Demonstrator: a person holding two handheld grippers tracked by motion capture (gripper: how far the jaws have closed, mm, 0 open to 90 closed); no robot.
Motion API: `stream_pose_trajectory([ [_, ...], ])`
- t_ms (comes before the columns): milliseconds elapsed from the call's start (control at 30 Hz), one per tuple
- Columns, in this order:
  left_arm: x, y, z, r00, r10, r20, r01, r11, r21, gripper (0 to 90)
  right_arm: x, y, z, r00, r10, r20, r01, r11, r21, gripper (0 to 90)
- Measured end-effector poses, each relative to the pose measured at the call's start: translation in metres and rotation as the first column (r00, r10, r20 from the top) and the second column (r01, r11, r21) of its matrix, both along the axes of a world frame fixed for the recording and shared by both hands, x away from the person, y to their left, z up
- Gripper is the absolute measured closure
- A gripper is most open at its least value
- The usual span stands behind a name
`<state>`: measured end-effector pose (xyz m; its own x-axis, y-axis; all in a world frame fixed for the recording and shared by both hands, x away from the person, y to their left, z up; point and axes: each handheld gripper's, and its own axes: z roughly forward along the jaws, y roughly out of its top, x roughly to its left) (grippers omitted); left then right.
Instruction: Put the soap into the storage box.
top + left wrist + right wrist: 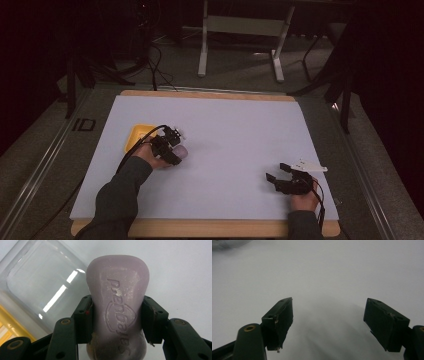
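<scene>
A pale purple bar of soap (117,305) with an embossed logo is clamped at its narrow waist by my left gripper (117,320). In the high view that left gripper (172,150) sits at the table's left, the soap (181,151) poking out toward the right. Beside the soap in the left gripper view lies a clear plastic lid or dish (42,287), and a yellow tray (135,136) lies just left of the hand. My right gripper (280,172) rests low at the right front, jaws wide apart over bare white surface (329,315).
A white mat (225,125) covers the wooden table. Cables trail from both grippers. Beyond the far edge stand a white table frame (240,30) and dark floor with cables.
</scene>
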<state>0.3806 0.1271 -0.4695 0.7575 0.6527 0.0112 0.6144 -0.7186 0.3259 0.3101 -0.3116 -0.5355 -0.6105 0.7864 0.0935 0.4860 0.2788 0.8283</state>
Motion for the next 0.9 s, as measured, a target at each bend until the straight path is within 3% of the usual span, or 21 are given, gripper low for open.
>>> stream_pose_trajectory([
  [900,0.006,0.032,0.014,0.9918,0.123,0.035,-0.122,0.9920,-0.033,49.8,0.000,0.000,0.000,1.0000,0.000,0.002,0.000,1.000,0.001,23.2],
])
